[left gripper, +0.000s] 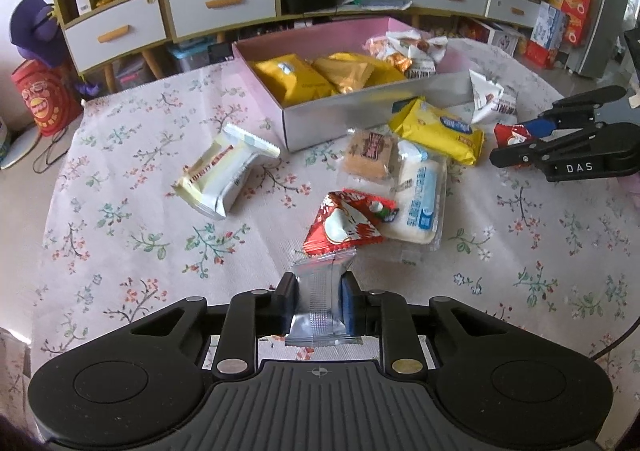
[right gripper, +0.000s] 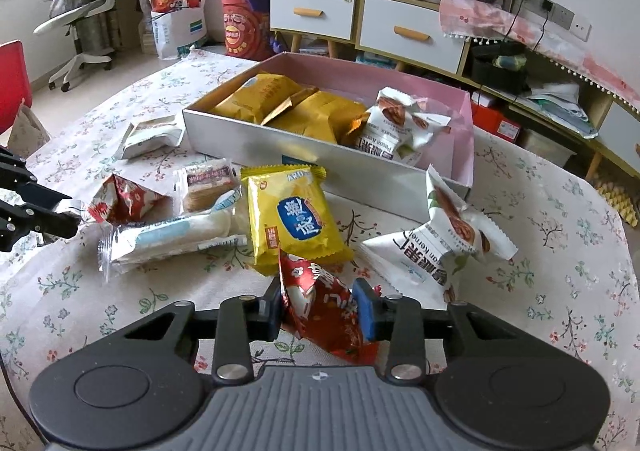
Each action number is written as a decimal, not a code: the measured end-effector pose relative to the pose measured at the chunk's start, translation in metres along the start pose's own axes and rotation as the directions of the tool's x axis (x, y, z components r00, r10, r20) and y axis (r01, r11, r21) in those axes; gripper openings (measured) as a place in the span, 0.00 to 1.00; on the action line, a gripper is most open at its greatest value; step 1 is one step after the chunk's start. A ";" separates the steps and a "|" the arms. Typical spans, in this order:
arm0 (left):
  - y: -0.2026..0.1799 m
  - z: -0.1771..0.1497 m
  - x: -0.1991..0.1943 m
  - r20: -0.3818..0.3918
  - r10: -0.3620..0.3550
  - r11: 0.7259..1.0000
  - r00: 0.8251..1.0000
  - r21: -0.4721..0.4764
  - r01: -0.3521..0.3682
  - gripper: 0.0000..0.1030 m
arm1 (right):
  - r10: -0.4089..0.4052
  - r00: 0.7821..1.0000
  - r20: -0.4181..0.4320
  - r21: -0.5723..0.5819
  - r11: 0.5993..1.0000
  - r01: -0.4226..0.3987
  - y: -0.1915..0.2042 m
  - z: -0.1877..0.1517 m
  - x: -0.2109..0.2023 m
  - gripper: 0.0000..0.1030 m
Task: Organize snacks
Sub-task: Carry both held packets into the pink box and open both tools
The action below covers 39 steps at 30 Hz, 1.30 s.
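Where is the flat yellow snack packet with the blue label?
In both views, the yellow snack packet lies on the table just before the silver box, between the white packets.

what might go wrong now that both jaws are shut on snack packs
1. The left gripper pinches only the crinkly end seal of the red packet, so it may slip out when lifted.
2. The right gripper holds a red packet beside the yellow packet, which may get dragged.

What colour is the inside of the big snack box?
Pink. The box shows its pink inner wall best in the right wrist view; its outside is silver.
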<state>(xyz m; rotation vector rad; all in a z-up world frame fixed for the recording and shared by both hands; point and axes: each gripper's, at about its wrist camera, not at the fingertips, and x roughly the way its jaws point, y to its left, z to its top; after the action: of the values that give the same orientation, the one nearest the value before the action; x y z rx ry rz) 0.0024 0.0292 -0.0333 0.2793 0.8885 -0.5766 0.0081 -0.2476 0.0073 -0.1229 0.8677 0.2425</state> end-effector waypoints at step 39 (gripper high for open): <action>-0.009 0.133 0.038 0.193 0.047 0.998 0.980 -0.057 -0.037 0.20 | -0.026 0.988 0.152 0.066 0.998 0.016 -0.018 0.103 0.006 0.16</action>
<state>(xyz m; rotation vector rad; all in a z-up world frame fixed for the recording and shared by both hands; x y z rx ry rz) 0.1021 -0.0528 0.0177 0.1894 0.7068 -0.5306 0.0929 -0.2432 0.0692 -0.0521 0.7207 0.2011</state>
